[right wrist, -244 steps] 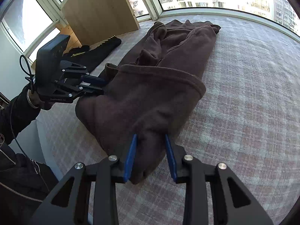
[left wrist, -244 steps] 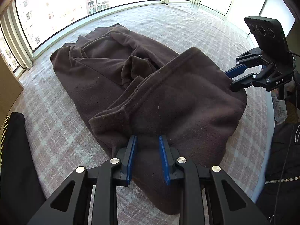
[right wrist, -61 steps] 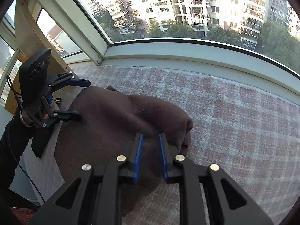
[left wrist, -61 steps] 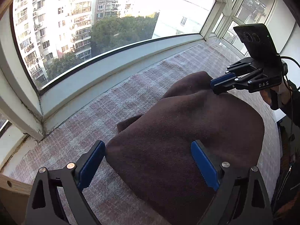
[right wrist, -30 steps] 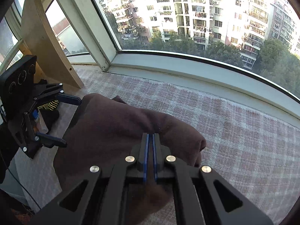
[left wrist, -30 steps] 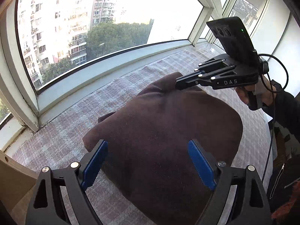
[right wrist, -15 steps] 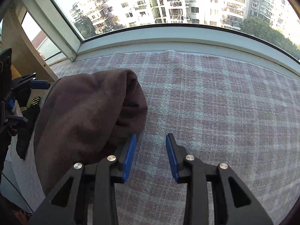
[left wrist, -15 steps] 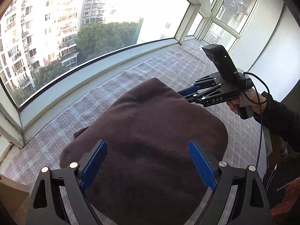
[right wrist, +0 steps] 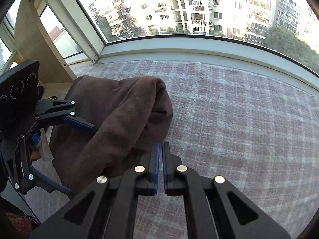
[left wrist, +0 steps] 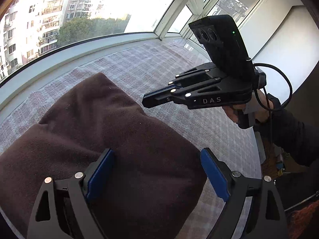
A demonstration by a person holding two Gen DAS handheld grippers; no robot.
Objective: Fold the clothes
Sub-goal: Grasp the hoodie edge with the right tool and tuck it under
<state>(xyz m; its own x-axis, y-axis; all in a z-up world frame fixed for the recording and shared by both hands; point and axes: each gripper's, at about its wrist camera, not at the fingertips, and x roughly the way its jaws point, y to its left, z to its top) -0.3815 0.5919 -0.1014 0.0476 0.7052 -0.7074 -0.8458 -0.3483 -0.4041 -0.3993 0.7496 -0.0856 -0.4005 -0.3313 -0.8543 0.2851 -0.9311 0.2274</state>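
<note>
The blue pads (right wrist: 159,167) of the right gripper (right wrist: 160,149) are seen drawn together with only a thin slit between them and nothing caught there; they have just been closing. Its tips are held just beside the right edge of the brown garment (right wrist: 123,119), over the checked cover (right wrist: 239,119), and whether the left pad brushes the cloth cannot be told. In the left wrist view the same right gripper (left wrist: 146,101) is seen from the side, held above the cover past the far edge of the garment (left wrist: 119,139), gripped by a hand (left wrist: 237,115) in a dark sleeve (left wrist: 295,137), with a black cable (left wrist: 287,83) looped behind it. The blue pads (left wrist: 99,176) of the left gripper (left wrist: 157,171) are spread wide, one on each side of the near part of the garment; the left pad lies against the cloth, the right pad is set at its edge, and no clamping is visible. In the right wrist view the left gripper (right wrist: 79,157) is seen with one finger above and one below the left side of the bundle. The garment is folded into a thick rounded bundle lying on the cover, near the pale windowsill (right wrist: 199,47). Beyond the window, apartment blocks (right wrist: 189,6) and trees are visible.
</note>
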